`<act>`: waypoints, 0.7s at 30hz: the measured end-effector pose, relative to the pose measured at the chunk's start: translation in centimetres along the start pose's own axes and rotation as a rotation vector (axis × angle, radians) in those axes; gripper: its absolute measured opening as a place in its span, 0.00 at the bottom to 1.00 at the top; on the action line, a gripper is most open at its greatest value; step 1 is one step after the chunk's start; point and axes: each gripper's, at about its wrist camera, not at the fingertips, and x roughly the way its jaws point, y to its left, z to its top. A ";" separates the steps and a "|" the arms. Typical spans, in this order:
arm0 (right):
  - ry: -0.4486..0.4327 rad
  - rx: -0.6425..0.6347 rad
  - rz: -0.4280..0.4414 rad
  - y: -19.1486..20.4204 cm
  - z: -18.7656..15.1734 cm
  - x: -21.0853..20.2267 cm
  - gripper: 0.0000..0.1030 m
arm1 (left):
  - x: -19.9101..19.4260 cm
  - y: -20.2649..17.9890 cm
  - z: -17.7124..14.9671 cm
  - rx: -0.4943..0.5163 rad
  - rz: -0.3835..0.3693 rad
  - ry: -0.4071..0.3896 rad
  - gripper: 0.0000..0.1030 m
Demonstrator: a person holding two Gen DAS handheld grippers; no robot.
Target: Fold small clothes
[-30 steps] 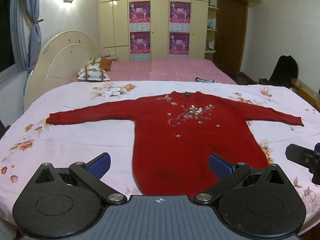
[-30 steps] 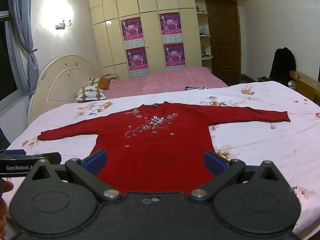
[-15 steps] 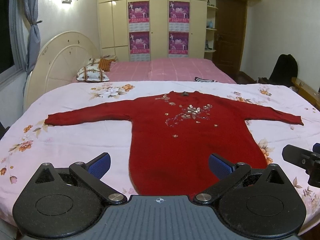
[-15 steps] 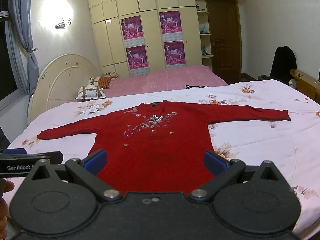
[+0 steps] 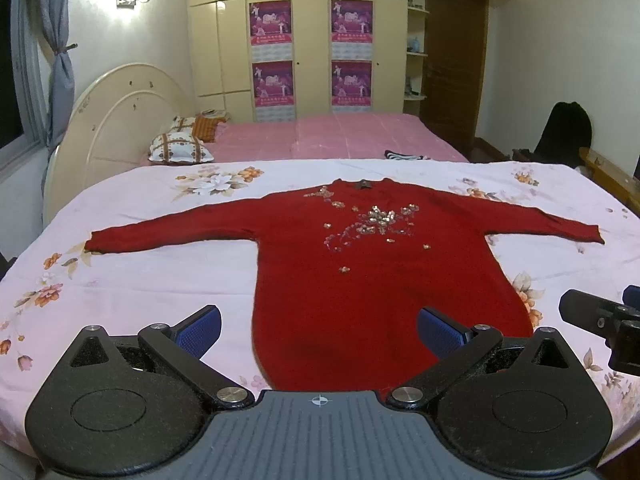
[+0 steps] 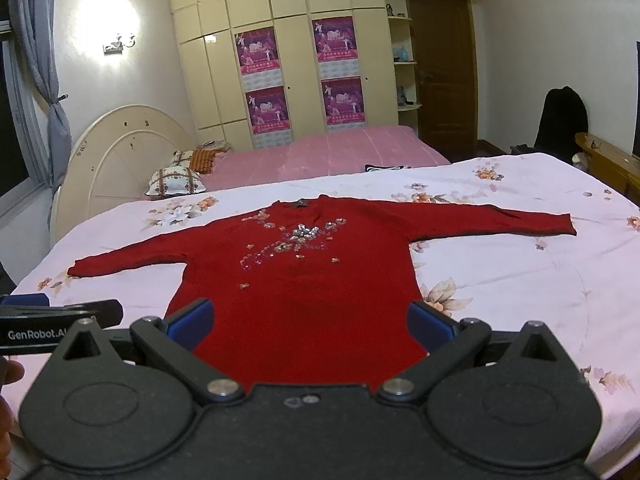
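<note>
A red long-sleeved sweater (image 5: 372,276) with sequin flowers lies flat, front up, on a floral bedsheet (image 5: 132,288), both sleeves spread out. It also shows in the right wrist view (image 6: 300,280). My left gripper (image 5: 318,326) is open and empty, hovering over the hem's left part. My right gripper (image 6: 310,320) is open and empty over the hem's right part. The right gripper's side shows at the right edge of the left wrist view (image 5: 600,320); the left gripper shows at the left edge of the right wrist view (image 6: 60,316).
A second bed with a pink cover (image 5: 340,136) and pillows (image 5: 180,148) stands behind. A cream headboard (image 5: 116,120) is at the left. A wardrobe (image 5: 312,40) and a door (image 5: 452,68) line the back wall. A wooden bed edge (image 5: 612,176) is at the right.
Both grippers have shifted slightly leftward along the hem; the sweater has not moved. Both jaws stay open.
</note>
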 end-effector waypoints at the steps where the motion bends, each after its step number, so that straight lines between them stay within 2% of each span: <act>1: 0.000 -0.001 0.000 0.0 0.0 0.0 0.99 | 0.0 0.0 0.0 0.003 0.001 0.003 1.00; 21: 0.047 0.005 -0.019 -0.5 -0.2 0.7 0.99 | 1.0 -1.3 -0.2 0.027 -0.019 0.047 1.00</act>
